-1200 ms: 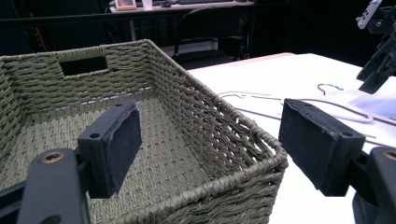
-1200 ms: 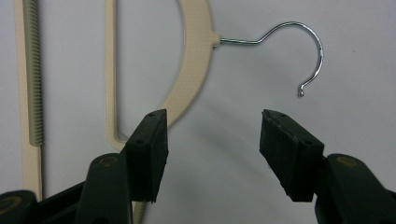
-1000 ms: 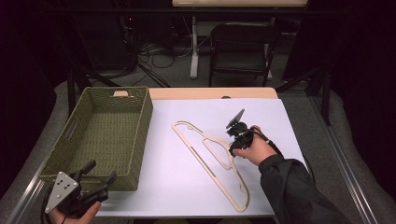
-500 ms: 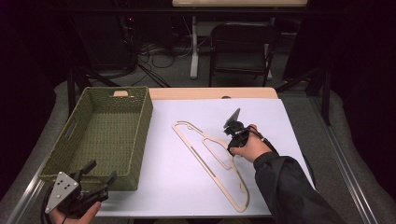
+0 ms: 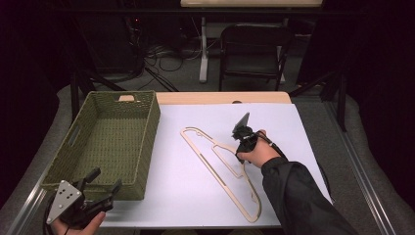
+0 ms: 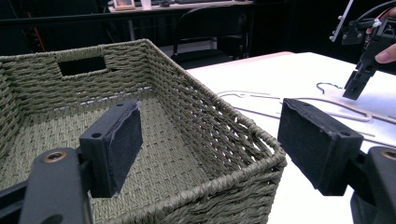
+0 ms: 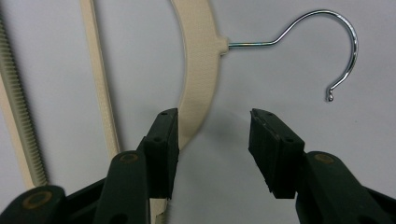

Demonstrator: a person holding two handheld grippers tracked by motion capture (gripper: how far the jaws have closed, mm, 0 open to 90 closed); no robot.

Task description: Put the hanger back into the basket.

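Surface [image 5: 303,127] w/ white sheet is lying under both claws. Basket [image 5: 105,142] is sitting just ahead of the left claw [image 6: 210,144], which is gaping wide, holding nothing, near basket's front corner. Hanger [image 7: 198,70] is lying flat below the right claw [image 7: 212,140]; that claw is hovering abt half open, empty, left pad [image 7: 166,140] over hanger's beige arm, hook [image 7: 327,51] up & to the right.
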